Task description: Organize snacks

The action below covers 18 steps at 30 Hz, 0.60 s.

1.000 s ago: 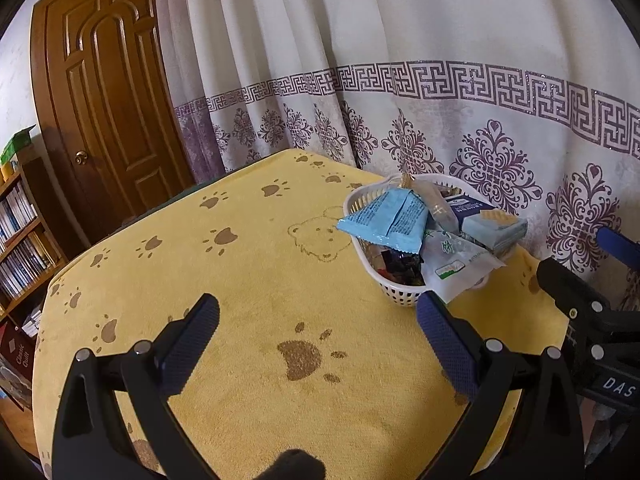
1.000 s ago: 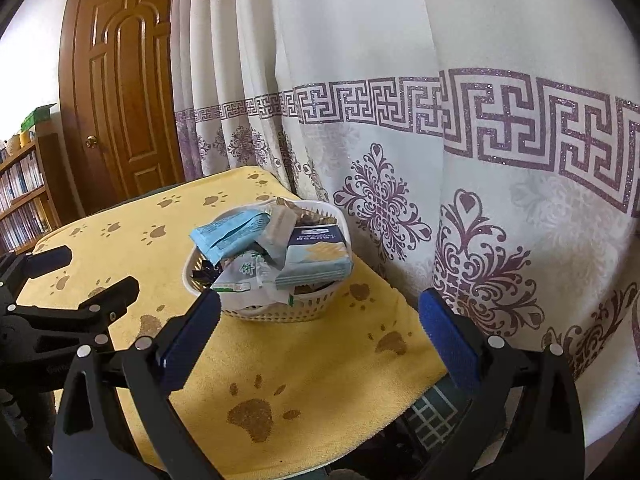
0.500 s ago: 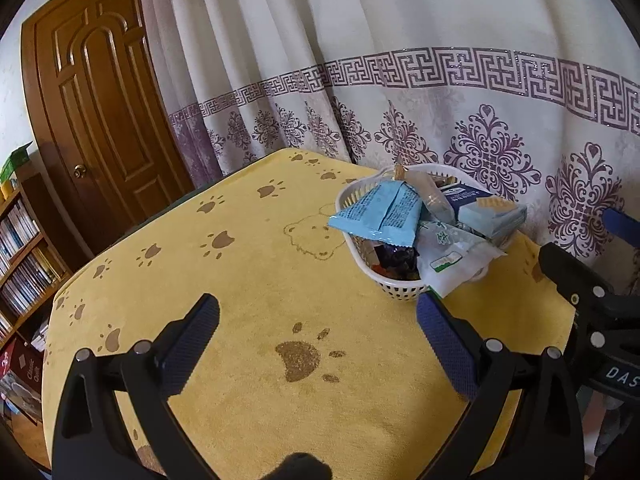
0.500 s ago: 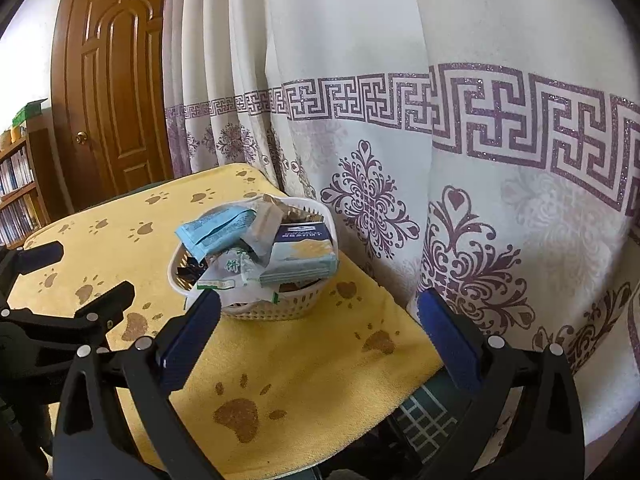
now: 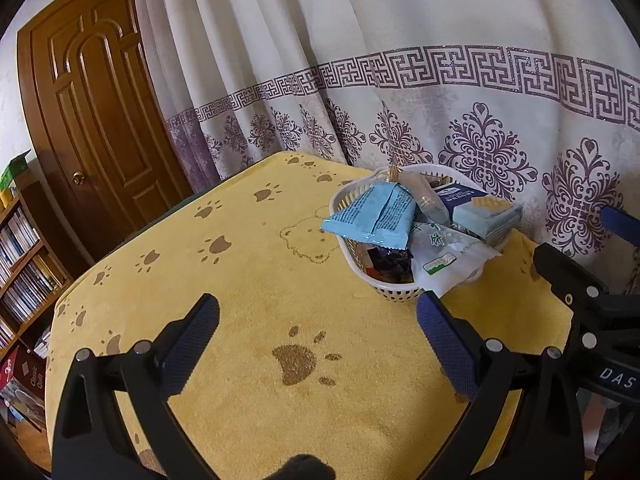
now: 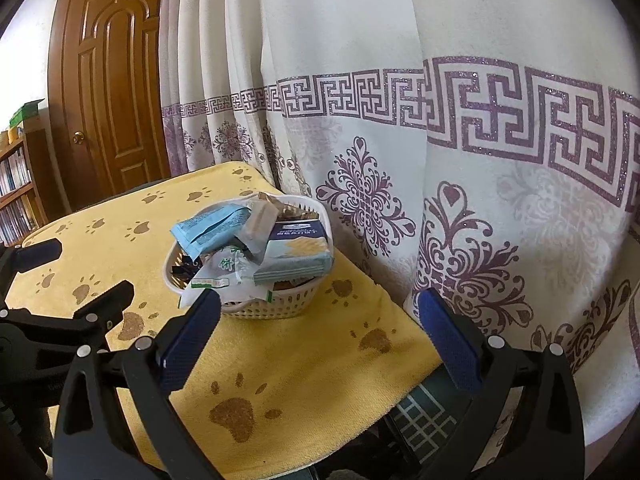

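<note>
Curtain (image 5: 400, 40): cream, purple key-pattern band and floral medallions, hangs behind the table's far edge. Fills most of the right wrist view too (image 6: 440, 80).

Door (image 5: 92, 112): brown panelled wood, brass knob, left of the curtain.

Table (image 5: 240, 280): covered by a yellow towel printed with brown paw marks and a faint bear outline. Towel corner ends at the right in the right wrist view (image 6: 392, 320), dark checked surface showing beneath it.

Bookshelf (image 5: 20, 260): far left, rows of books.

Left gripper (image 5: 318, 320): low over the near part of the towel, fingers wide apart, nothing between them. Blue pads, black frame. Seen from the right wrist camera at the left edge (image 6: 60, 268), also spread.

Right gripper (image 6: 319, 318): fingers wide apart, empty, held near the table's right corner; left fingertip overlaps the basket's near rim in view, contact not clear. Part of its frame shows at the right in the left wrist view (image 5: 580, 248).

Basket (image 5: 384, 286): white perforated plastic, on the towel near the far right edge, close to the curtain. Heaped with snacks.

Snacks, all in or on the basket:
- wafer box (image 5: 480, 210), blue-white, on top, curtain side
- blue packet (image 5: 376, 216), lying over the left rim
- white packet (image 5: 444, 260) with green print, hanging over the near rim
- dark wrappers (image 5: 390, 262) lower down, not readable
</note>
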Each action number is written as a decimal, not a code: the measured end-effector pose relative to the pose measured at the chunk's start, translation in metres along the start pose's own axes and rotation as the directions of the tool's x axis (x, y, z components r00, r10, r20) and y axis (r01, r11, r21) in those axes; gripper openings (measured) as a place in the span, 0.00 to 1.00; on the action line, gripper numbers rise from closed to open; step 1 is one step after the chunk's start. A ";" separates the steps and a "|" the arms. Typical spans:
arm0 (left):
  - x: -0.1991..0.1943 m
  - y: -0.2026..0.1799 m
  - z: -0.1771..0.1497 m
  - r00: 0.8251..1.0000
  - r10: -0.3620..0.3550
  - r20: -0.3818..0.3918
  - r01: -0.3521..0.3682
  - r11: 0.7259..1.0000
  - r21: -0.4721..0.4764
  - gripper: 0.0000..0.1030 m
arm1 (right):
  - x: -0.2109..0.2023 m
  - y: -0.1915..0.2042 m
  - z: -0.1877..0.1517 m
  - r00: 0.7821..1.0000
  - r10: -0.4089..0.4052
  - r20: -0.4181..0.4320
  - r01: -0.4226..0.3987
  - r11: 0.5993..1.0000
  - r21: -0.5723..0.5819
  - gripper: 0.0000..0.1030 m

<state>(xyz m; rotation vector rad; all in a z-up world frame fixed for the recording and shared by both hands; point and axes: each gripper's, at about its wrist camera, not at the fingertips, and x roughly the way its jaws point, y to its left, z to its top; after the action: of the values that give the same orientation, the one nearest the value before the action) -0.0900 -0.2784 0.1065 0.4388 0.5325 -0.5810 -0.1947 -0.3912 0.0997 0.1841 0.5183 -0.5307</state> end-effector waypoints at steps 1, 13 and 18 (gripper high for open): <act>0.000 0.000 0.000 1.000 -0.001 0.000 0.001 1.000 0.002 0.95 | 0.000 0.000 0.000 1.000 -0.002 -0.001 0.002 1.000 -0.001 0.98; 0.005 -0.003 0.001 1.000 -0.009 -0.008 0.009 1.000 0.007 0.95 | 0.004 -0.001 -0.001 1.000 -0.009 -0.012 0.009 1.000 -0.001 0.98; 0.005 -0.004 0.001 1.000 0.001 0.005 -0.001 1.000 0.021 0.95 | 0.005 -0.001 -0.001 1.000 -0.011 -0.014 0.011 1.000 0.001 0.98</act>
<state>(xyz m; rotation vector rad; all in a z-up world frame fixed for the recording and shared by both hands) -0.0886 -0.2842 0.1036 0.4570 0.5220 -0.5869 -0.1925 -0.3938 0.0961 0.1860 0.5331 -0.5410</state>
